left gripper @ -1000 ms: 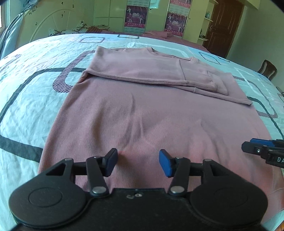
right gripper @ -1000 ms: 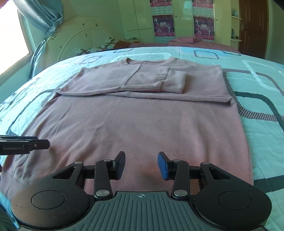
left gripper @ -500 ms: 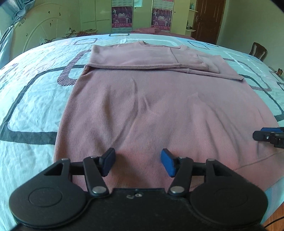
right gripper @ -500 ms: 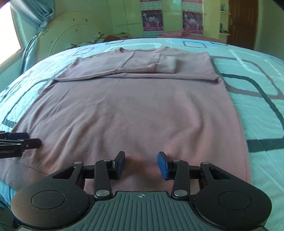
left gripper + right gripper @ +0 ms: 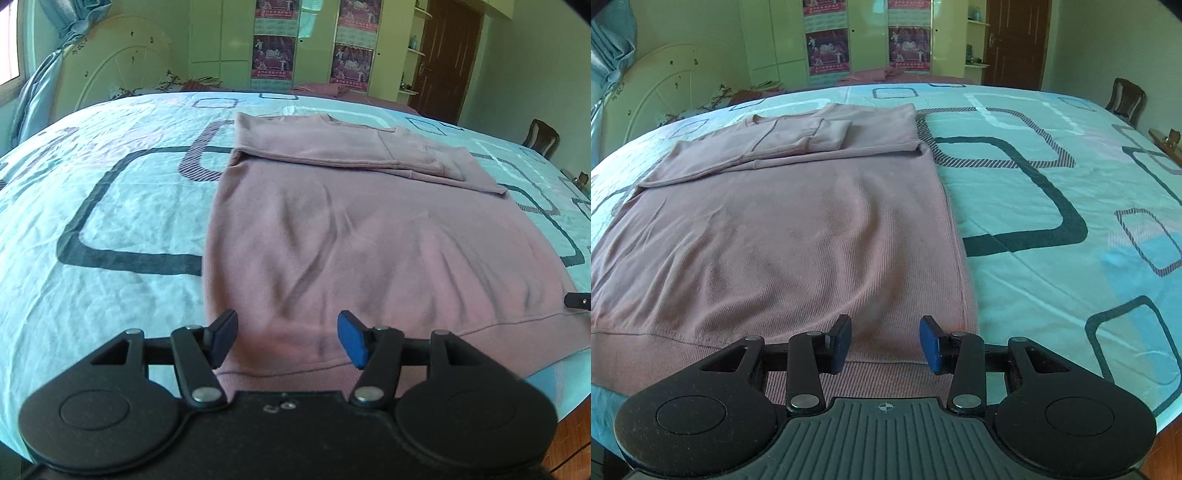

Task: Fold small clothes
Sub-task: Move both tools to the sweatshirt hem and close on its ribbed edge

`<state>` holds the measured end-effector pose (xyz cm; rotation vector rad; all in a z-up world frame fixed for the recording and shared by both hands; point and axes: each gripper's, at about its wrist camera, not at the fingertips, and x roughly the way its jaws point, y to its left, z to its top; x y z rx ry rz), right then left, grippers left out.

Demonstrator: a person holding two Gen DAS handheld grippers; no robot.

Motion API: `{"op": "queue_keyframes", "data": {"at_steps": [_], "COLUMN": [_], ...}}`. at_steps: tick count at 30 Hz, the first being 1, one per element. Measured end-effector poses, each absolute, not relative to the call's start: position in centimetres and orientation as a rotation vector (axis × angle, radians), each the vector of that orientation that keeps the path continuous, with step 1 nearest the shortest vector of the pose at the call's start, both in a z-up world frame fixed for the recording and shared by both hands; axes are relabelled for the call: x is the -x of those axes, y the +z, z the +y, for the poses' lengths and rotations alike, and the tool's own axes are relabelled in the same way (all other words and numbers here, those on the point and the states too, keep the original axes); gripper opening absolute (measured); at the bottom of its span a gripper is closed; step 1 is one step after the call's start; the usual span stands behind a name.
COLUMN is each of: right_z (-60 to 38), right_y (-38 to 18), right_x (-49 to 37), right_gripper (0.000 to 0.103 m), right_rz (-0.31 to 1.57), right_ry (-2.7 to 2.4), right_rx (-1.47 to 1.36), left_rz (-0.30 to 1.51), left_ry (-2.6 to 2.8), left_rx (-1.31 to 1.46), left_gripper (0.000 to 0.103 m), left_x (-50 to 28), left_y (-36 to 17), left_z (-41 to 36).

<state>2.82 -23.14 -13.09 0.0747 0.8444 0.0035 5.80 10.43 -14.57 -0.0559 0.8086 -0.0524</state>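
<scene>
A pink sweater [image 5: 369,236] lies flat on a bed covered by a light-blue bedsheet [image 5: 110,206] printed with dark rounded squares. Its sleeves are folded across the chest at the far, 12 o'clock end, one cuff lying on top of the other sleeve; the ribbed hem runs along the near, 6 o'clock end by the bed's edge.

The left tool [image 5: 288,338] hangs over the hem's corner at about 7 o'clock of the garment, its blue pads spread apart with nothing pinched between them; whether the tips brush the cloth is hard to judge in this view. The right tool [image 5: 884,341] hangs over the hem's other corner at about 5 o'clock, jaws likewise parted and empty, a little narrower than the left; in the left wrist view only a dark tip of it shows at the 3 o'clock edge.

Beyond the bed stand pale green wardrobe doors with posters [image 5: 827,51], a brown door [image 5: 443,59] and a wooden chair [image 5: 1126,99] at 2 o'clock.
</scene>
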Motion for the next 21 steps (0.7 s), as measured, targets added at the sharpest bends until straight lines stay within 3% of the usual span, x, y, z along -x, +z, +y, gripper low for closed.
{"op": "queue_keyframes", "data": {"at_steps": [1, 3, 4, 15, 18, 20, 21], "right_z": [-23.3, -23.5, -23.5, -24.2, -25.1, -25.6, -25.7], "right_y": [-13.1, -13.2, -13.2, -13.8, -14.2, -14.4, -14.4], "right_x": [-2.7, -2.4, -2.2, -1.2, -1.0, -0.8, -0.7], "right_gripper": [0.043, 0.063, 0.065, 0.065, 0.064, 0.055, 0.046], "right_rz": [0.848, 0.851, 0.848, 0.863, 0.895, 0.908, 0.912], "right_ry": [-0.003, -0.020, -0.027, -0.078, -0.079, -0.068, -0.060], "right_rx": [-0.078, -0.084, -0.084, -0.099, -0.151, -0.178, -0.188], "left_rz": [0.810, 0.827, 0.840, 0.948, 0.971, 0.987, 0.991], "left_ry": [-0.038, -0.009, -0.001, -0.143, -0.182, -0.204, -0.207], "left_rx": [0.067, 0.102, 0.120, 0.247, 0.273, 0.315, 0.327], "left_gripper": [0.058, 0.058, 0.057, 0.040, 0.028, 0.013, 0.011], "left_x": [-5.5, -5.2, -5.0, -4.8, -5.2, -5.8, -6.0], "left_y": [-14.6, -14.9, -15.2, -16.4, -16.6, -16.6, -16.6], "left_z": [11.1, 12.6, 13.1, 13.5, 13.5, 13.9, 14.0]}}
